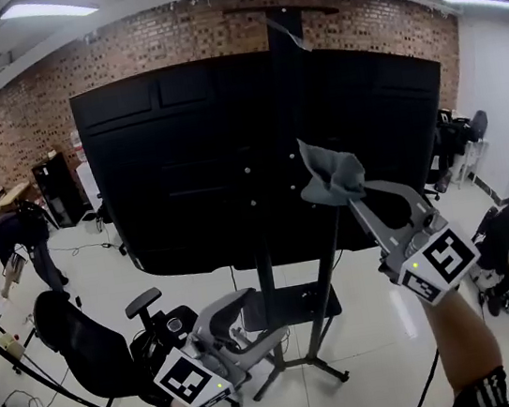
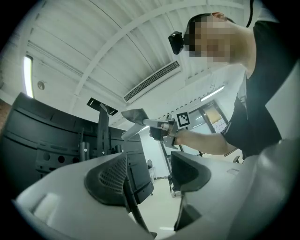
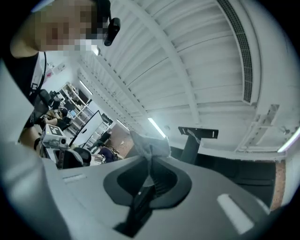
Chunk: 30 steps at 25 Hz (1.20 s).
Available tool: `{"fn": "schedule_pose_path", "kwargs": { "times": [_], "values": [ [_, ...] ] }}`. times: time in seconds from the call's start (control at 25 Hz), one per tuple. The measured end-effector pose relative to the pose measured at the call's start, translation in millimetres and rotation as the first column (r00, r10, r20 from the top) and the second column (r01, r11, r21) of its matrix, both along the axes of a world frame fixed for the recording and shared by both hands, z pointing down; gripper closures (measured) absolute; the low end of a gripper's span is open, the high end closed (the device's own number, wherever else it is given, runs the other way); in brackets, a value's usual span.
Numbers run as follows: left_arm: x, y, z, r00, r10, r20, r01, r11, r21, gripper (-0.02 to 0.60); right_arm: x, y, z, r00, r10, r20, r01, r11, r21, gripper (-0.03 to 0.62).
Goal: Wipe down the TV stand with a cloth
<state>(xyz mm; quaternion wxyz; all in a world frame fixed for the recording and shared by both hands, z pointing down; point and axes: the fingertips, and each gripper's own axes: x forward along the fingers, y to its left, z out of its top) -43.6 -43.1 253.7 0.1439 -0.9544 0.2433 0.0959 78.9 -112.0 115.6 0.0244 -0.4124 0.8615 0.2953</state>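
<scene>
The right forearm (image 1: 459, 333) reaches up from the lower right of the head view, carrying the right tool (image 1: 346, 197) to centre right; its jaws are pinched tight on a grey cloth (image 1: 331, 175), which bunches above the tips in the right gripper view (image 3: 149, 145); the cloth hangs in front of the dark back of the TV (image 1: 191, 160), contact unclear. The left tool (image 1: 253, 321) sits low at lower left, jaws spread apart with nothing between them; the TV stand (image 1: 269, 286) rises at lower centre; the left arm is cut off by the bottom edge.
</scene>
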Motion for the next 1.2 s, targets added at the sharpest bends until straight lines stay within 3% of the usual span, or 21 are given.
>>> {"fn": "schedule_pose_path", "kwargs": {
  "times": [0.32, 0.52, 0.92, 1.2],
  "values": [
    [-28, -56, -16, 0.997, 0.075, 0.034, -0.077, 0.995, 0.060, 0.265, -4, -95, -87, 0.983, 0.181, -0.029, -0.178, 0.980, 0.085, 0.577],
    [-29, -79, -20, 0.995, 0.088, 0.041, -0.090, 0.995, 0.048, 0.265, 0, -144, -133, 0.961, 0.268, -0.075, -0.259, 0.959, 0.113, 0.577],
    [-12, -114, -34, 0.999, 0.037, 0.022, -0.038, 0.996, 0.081, 0.265, -10, -213, -228, 0.911, 0.375, -0.171, -0.335, 0.916, 0.220, 0.577],
    [3, -132, -36, 1.000, 0.016, 0.009, -0.017, 0.998, 0.064, 0.265, -13, -256, -248, 0.896, 0.398, -0.200, -0.362, 0.912, 0.191, 0.577]
  ]
}}
